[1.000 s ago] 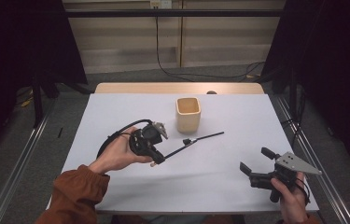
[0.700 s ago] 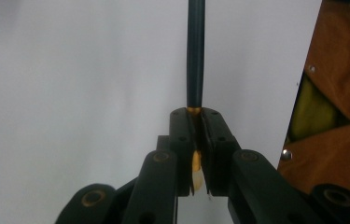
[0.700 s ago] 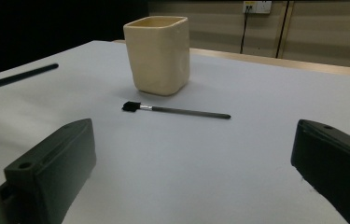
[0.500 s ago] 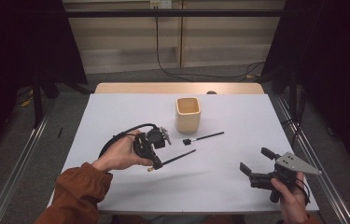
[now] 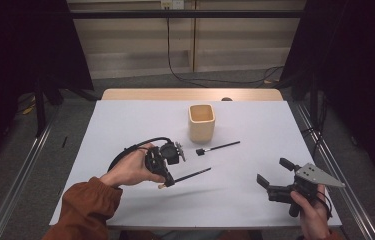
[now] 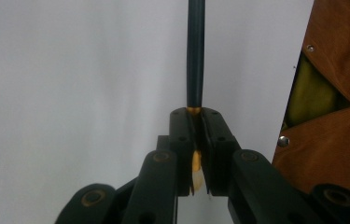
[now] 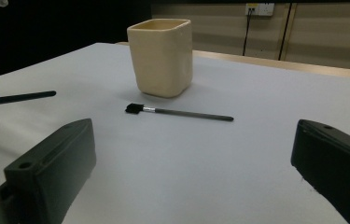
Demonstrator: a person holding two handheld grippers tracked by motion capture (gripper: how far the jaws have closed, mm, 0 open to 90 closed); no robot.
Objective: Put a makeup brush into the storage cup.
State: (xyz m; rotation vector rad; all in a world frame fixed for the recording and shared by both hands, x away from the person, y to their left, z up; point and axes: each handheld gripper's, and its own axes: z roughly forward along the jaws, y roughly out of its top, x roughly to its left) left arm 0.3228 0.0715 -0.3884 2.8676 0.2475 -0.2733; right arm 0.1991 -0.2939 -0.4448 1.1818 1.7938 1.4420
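Observation:
My left gripper (image 5: 166,182) (image 6: 194,114) is shut on a thin black stick (image 5: 191,175) (image 6: 195,51), gripping it at its yellowish end. The stick is held above the white table (image 5: 125,125), pointing right. A small black brush (image 5: 218,147) (image 7: 178,112) lies flat on the table just in front of a cream square cup (image 5: 201,121) (image 7: 162,56). At the table's near right, my right gripper (image 5: 271,171) (image 7: 193,140) stands open with nothing between its jaws, facing the brush and cup.
The held stick's far end (image 7: 21,97) shows at the left of the right gripper view. An orange sleeve (image 5: 82,207) (image 6: 336,140) sits by the near left edge. A wooden strip (image 5: 190,94) runs along the table's far edge.
My left gripper has drawn back toward the table's near edge with the stick in it, away from the brush on the table. The right gripper has stayed still.

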